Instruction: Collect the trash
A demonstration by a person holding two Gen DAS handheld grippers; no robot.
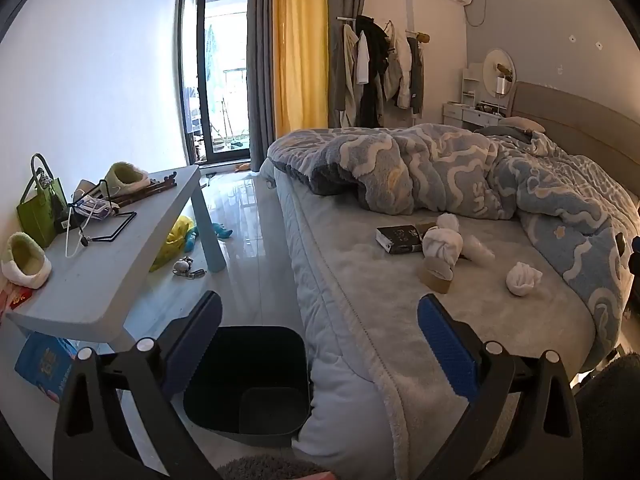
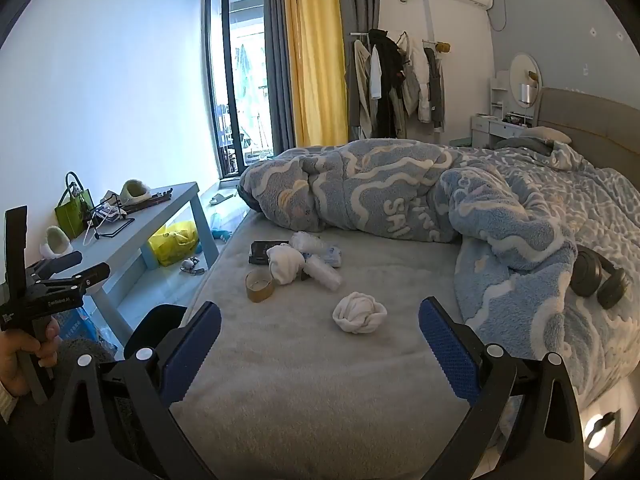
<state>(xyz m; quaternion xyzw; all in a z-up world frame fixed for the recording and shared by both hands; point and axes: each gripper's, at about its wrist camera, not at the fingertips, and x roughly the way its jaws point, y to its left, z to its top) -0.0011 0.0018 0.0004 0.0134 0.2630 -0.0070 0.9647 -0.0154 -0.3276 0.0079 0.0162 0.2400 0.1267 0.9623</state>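
Observation:
A black trash bin [image 1: 248,380] stands on the floor against the bed's near corner, just below my open, empty left gripper [image 1: 320,344]; its rim shows in the right wrist view [image 2: 160,320]. On the grey bed [image 2: 300,380] lie a white crumpled wad [image 2: 359,313], a brown tape roll [image 2: 259,286], a second white wad [image 2: 285,262], clear crumpled plastic [image 2: 322,272] and a black book [image 2: 262,250]. My right gripper [image 2: 320,340] is open and empty above the bed, short of the near wad. The left gripper also shows at the left of the right wrist view [image 2: 60,276].
A blue-white duvet [image 2: 440,208] is piled across the bed, with black headphones [image 2: 598,280] on it. A grey low table [image 1: 100,264] left of the bin holds slippers, a green bag [image 1: 38,208] and hangers. A yellow bag [image 1: 174,240] and toys lie on the floor.

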